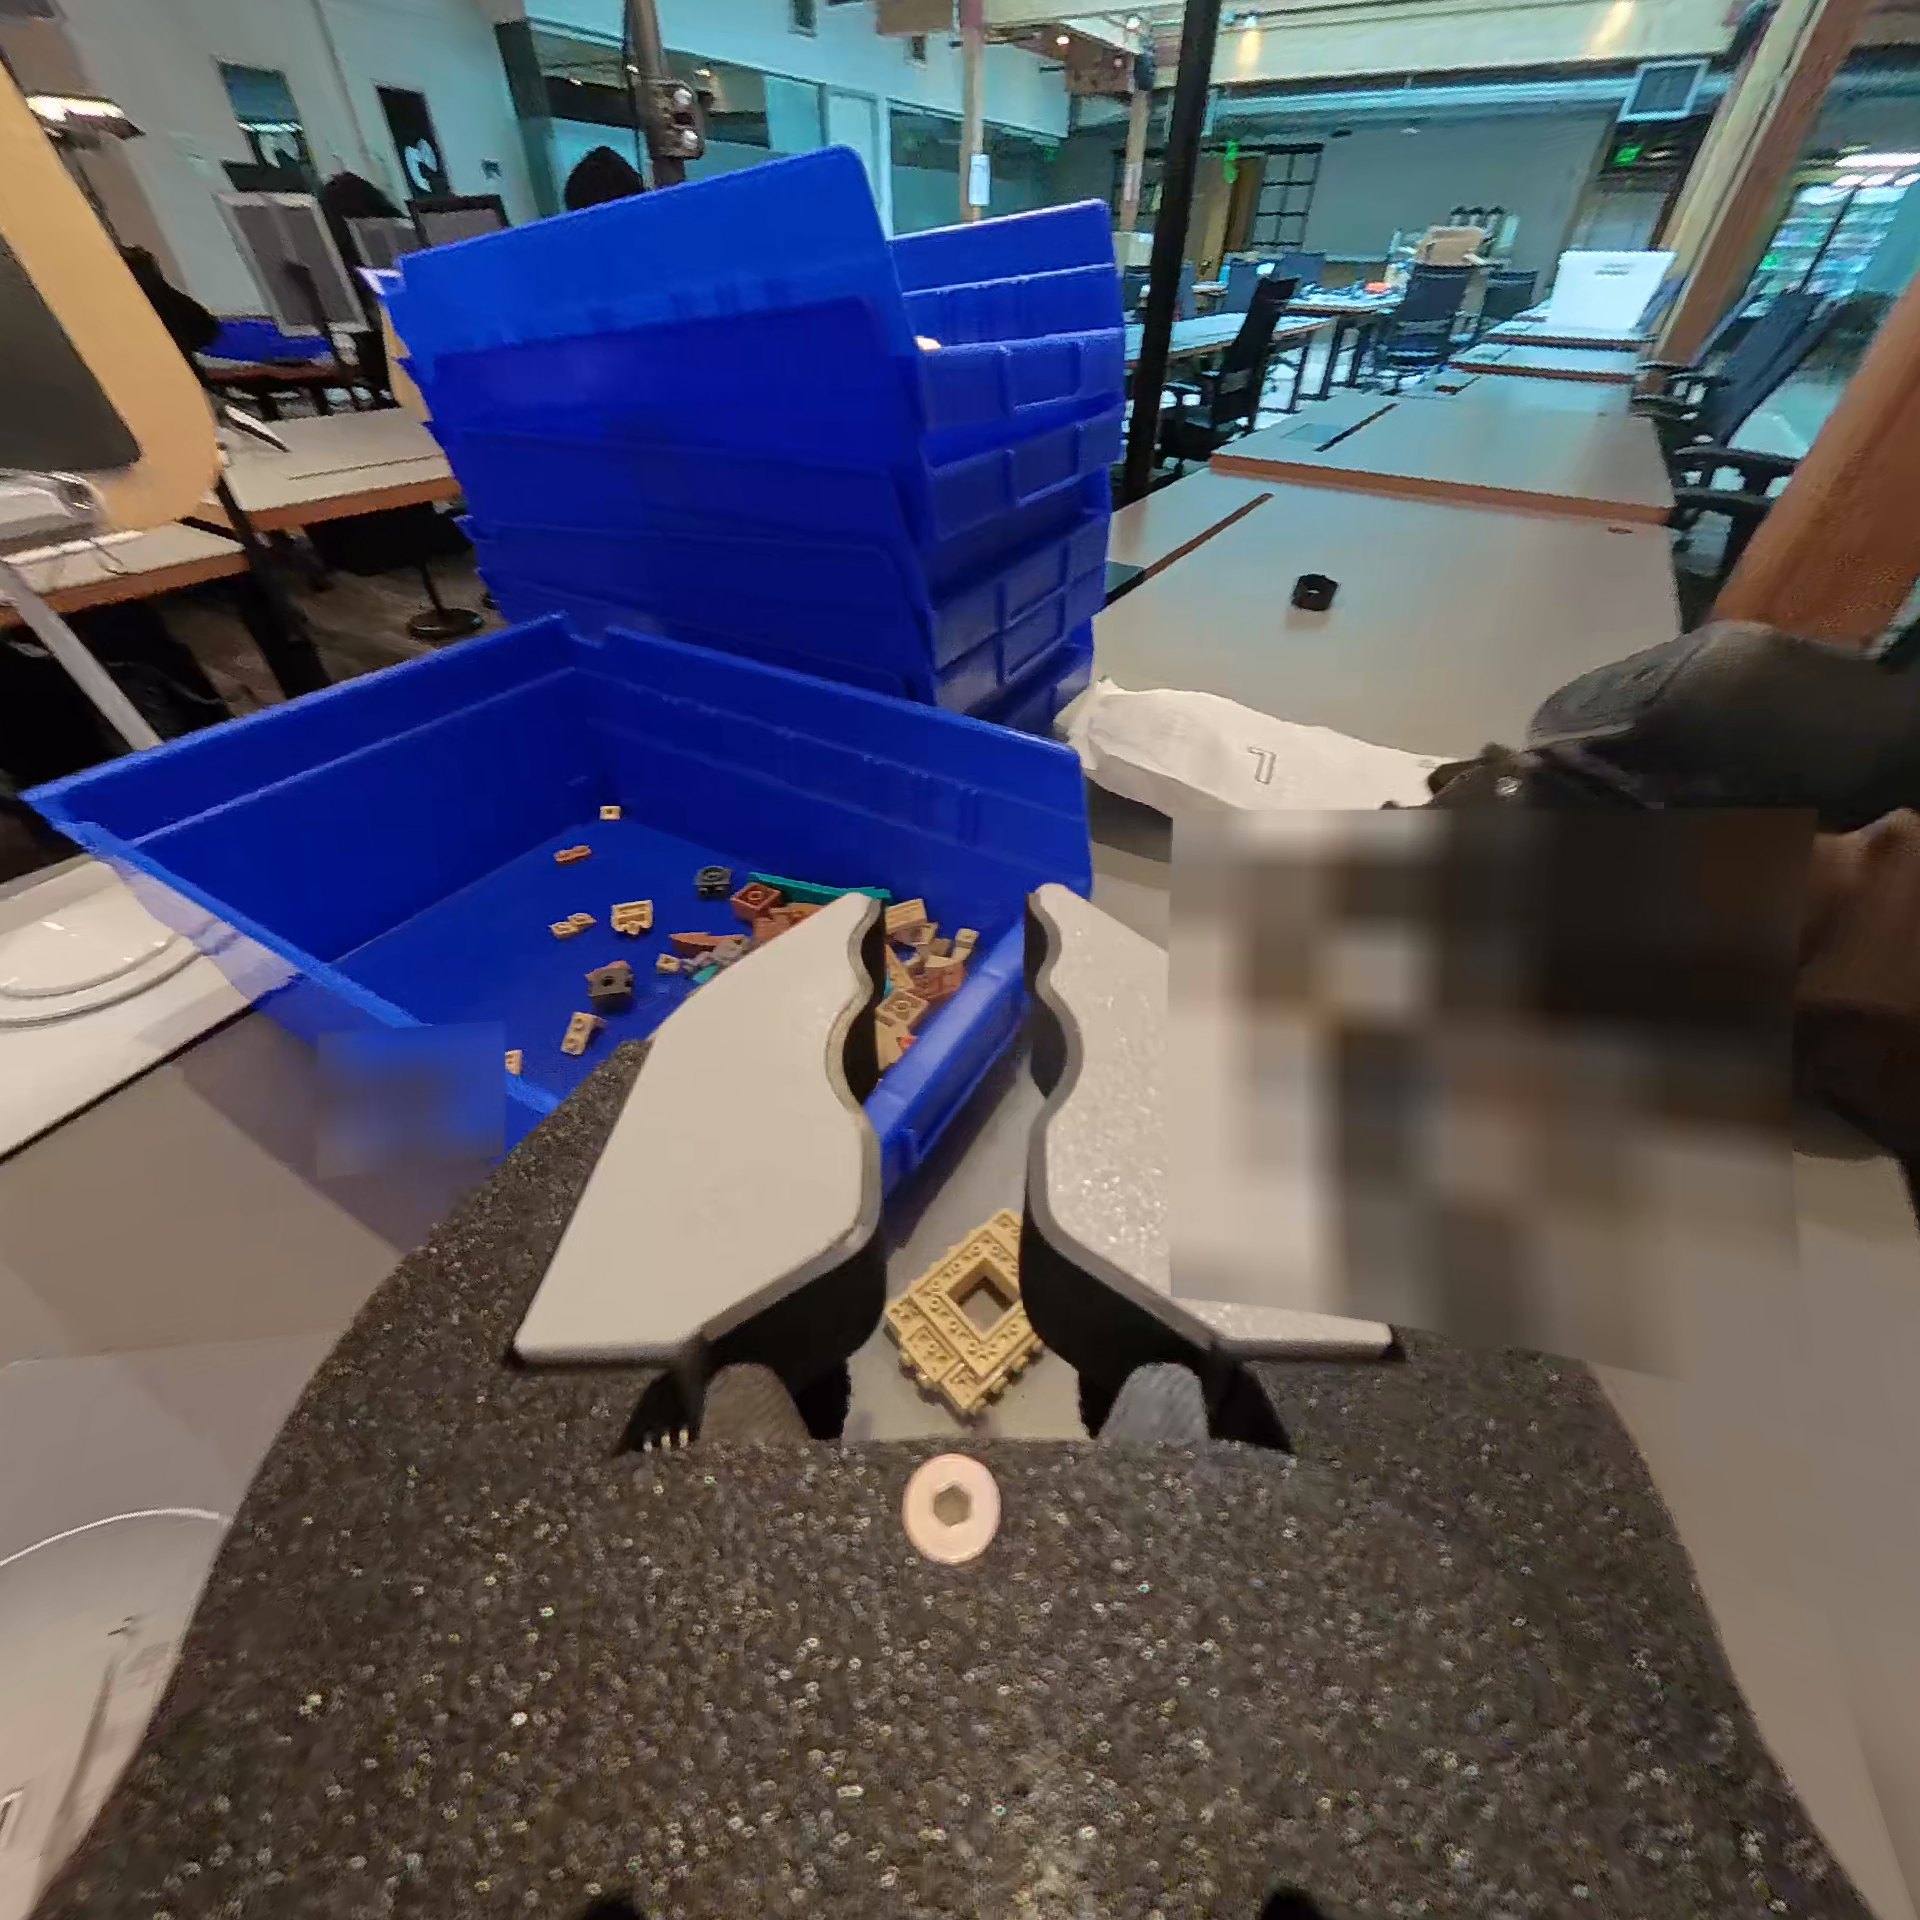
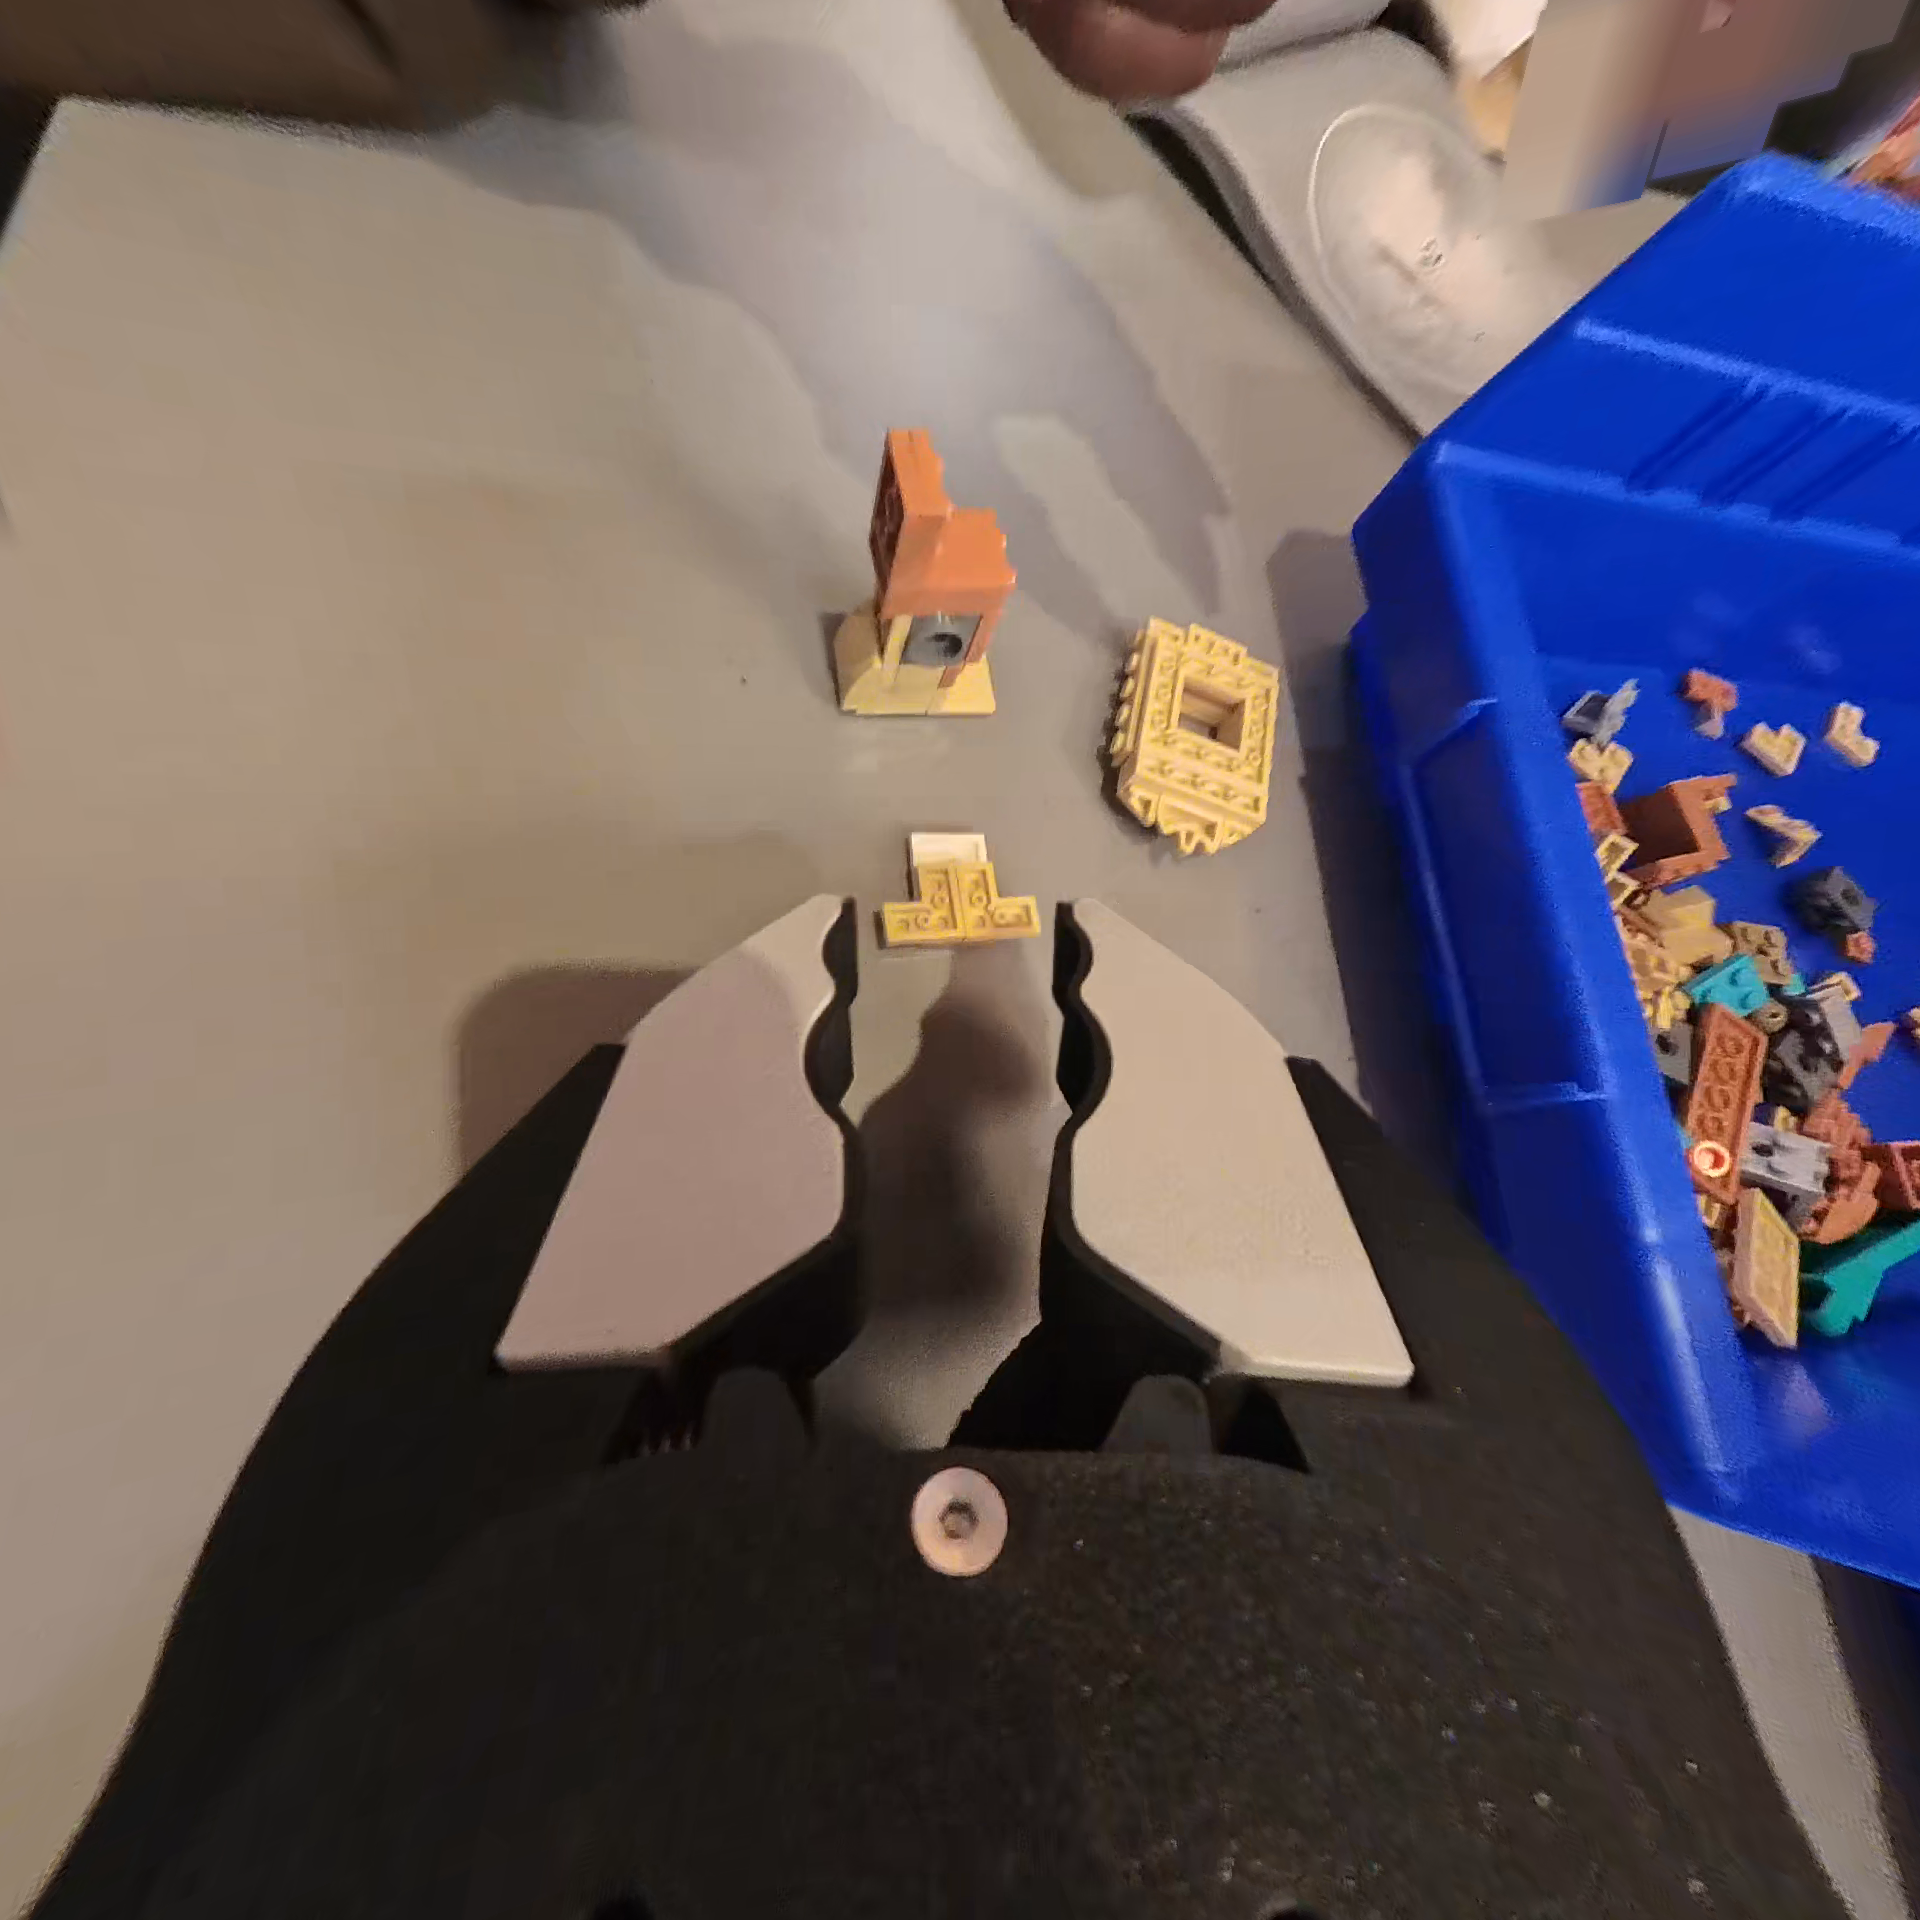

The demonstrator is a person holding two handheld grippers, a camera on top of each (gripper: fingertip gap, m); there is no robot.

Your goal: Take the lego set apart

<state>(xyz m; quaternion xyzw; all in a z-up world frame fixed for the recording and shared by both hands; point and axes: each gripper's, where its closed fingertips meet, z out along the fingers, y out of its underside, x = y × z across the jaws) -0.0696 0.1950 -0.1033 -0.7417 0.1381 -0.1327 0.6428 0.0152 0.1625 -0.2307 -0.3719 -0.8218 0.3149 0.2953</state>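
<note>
My left gripper is open with nothing between its pads, above the near right corner of a blue bin. The bin holds several loose tan, brown, grey and teal bricks. A tan square ring of bricks lies on the table under the base of the fingers, untouched. My right gripper is open and low over the grey table. A small tan T-shaped brick piece lies flat just ahead of its fingertips, with a gap on each side. The ring and an orange and tan brick build stand farther ahead.
The blue bin sits at the right in the right wrist view. A stack of blue bins stands behind it. White printed paper and a black-gloved hand are at the right. A clear round lid lies at the far right. The grippers' ends are close to 15 cm from one another.
</note>
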